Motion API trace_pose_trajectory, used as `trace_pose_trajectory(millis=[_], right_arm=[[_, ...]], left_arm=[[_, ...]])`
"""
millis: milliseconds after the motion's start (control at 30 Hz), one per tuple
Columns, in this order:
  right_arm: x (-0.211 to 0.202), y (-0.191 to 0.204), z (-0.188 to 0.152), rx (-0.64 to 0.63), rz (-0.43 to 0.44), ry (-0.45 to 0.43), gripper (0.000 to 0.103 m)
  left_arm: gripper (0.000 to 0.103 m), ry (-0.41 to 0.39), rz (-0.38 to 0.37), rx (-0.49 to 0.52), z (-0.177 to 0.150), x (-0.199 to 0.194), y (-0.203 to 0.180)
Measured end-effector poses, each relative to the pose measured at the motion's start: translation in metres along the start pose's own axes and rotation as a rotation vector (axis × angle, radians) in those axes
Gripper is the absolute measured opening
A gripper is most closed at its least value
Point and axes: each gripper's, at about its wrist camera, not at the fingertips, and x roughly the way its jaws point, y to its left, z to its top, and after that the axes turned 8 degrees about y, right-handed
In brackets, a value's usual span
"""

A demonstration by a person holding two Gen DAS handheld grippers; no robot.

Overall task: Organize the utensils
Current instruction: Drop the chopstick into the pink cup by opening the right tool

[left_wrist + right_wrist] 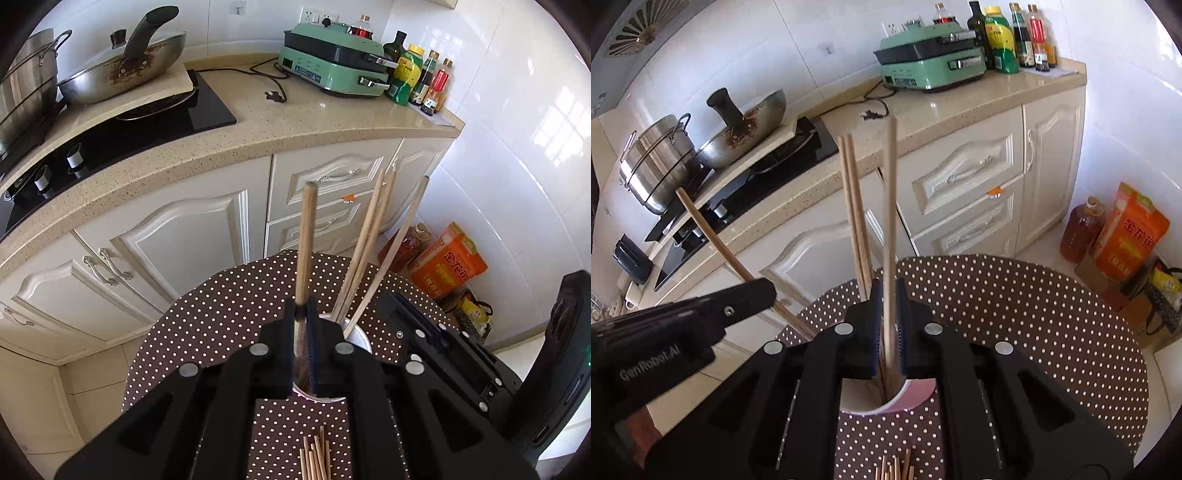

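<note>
The left gripper (303,314) pinches 1 wooden chopstick (306,240) between its fingers, the stick's lower end inside the white cup (360,338) directly under them. The right gripper (886,314) holds another chopstick (889,229) upright between its fingers, the tip down in the same cup. 2 more chopsticks (854,206) lean just left of those fingers. Loose chopsticks (314,458) lie on the dotted surface (221,302) below.

Black gripper (886,328) with silver screws, blue pads, "GenRobot.AI" lettering.
</note>
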Motion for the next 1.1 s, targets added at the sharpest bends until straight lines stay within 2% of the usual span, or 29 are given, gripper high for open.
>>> trace_pose_trajectory(millis=[33, 67, 100, 133, 333, 567, 1100], right_arm=[[0.000, -0.002, -0.001, 0.006, -0.006, 0.011, 0.020], [0.000, -0.004, -0.002, 0.015, -0.015, 0.017, 0.037], [-0.003, -0.005, -0.002, 0.019, -0.019, 0.008, 0.051], [-0.006, -0.006, -0.004, 0.020, -0.042, -0.009, 0.059], [-0.022, -0.014, -0.003, 0.011, -0.072, -0.044, 0.061], [-0.044, -0.016, -0.002, 0.006, -0.110, -0.083, 0.071], [-0.086, -0.003, -0.019, -0.046, -0.142, -0.119, 0.082]], left_arm=[[0.010, 0.002, 0.006, 0.005, 0.000, 0.000, 0.000], [0.020, 0.002, 0.012, 0.011, 0.000, 0.000, 0.000], [0.024, -0.007, 0.020, 0.011, -0.001, -0.001, 0.001], [0.027, -0.023, 0.025, 0.004, -0.002, -0.004, 0.002], [0.029, -0.025, 0.033, 0.006, -0.006, -0.009, 0.005], [0.030, -0.032, 0.043, 0.001, -0.011, -0.018, 0.005], [0.041, -0.117, 0.053, 0.016, -0.035, -0.063, -0.002]])
